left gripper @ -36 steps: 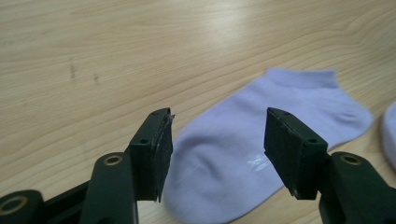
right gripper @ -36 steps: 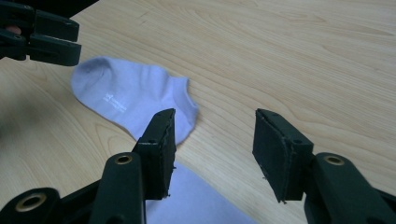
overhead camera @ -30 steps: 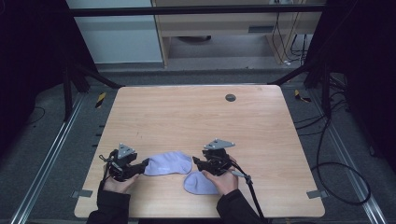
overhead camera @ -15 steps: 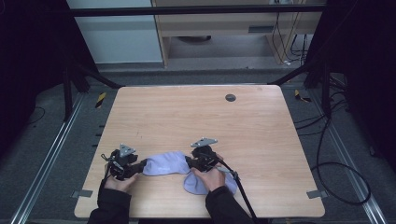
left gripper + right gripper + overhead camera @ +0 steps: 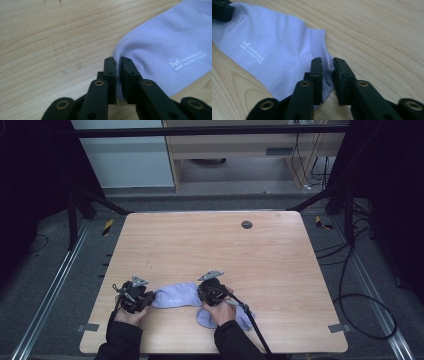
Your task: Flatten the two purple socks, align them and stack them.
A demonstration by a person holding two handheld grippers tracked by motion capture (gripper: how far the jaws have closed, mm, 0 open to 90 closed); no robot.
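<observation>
Since the earlier high view, the right gripper (image 5: 202, 295) has shifted left onto the lavender sock (image 5: 175, 296) lying on the surface (image 5: 210, 245), opposite the left gripper (image 5: 148, 300). A second sock (image 5: 240, 317) lies beneath the right hand.

In the left gripper view, the left gripper (image 5: 118, 62) has just been closing and its jaws pinch the sock's (image 5: 162, 47) toe edge.

In the right gripper view, the right gripper (image 5: 327, 65) has likewise just been closing, its jaws clamped on the sock's (image 5: 274, 50) cuff.

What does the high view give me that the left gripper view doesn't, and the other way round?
High view: a second lilac sock lying partly under the right hand, the right claw at the printed sock's far end, and the table's dark round hole.

Left gripper view: the left claw with its jaws just closed, pinching the sock's rounded end, and white lettering reading TECHNOLOGICAL on the fabric.

Both: the same lilac sock flat on the wooden table, gripped by the left claw.
</observation>
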